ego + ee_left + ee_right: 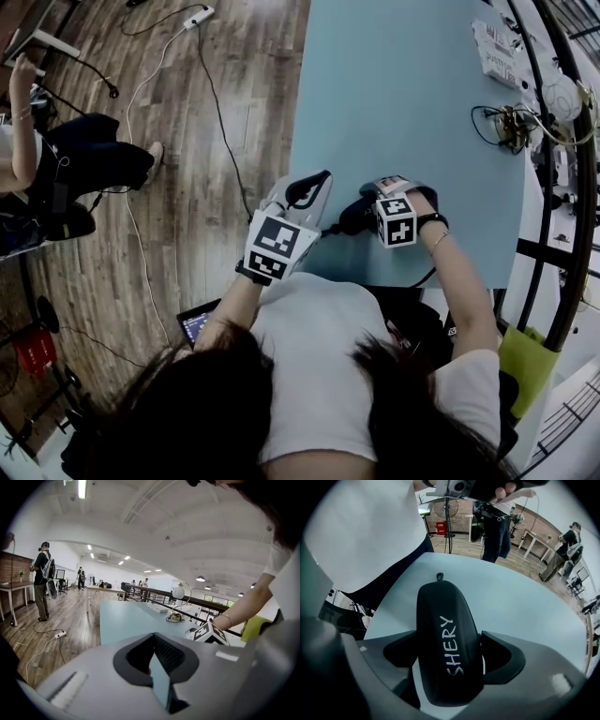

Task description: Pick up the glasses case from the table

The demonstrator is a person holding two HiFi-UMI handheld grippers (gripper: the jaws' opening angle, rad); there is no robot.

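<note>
While tight on glasses case [448,634], R hand-held gripper [450,656] beside closed L hand-held gripper [153,662]

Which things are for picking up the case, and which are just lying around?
For the job:
glasses case
right gripper, clamped on it
table

Just lying about:
left gripper, shut and empty
tangled cables
white power strip on the floor
</note>
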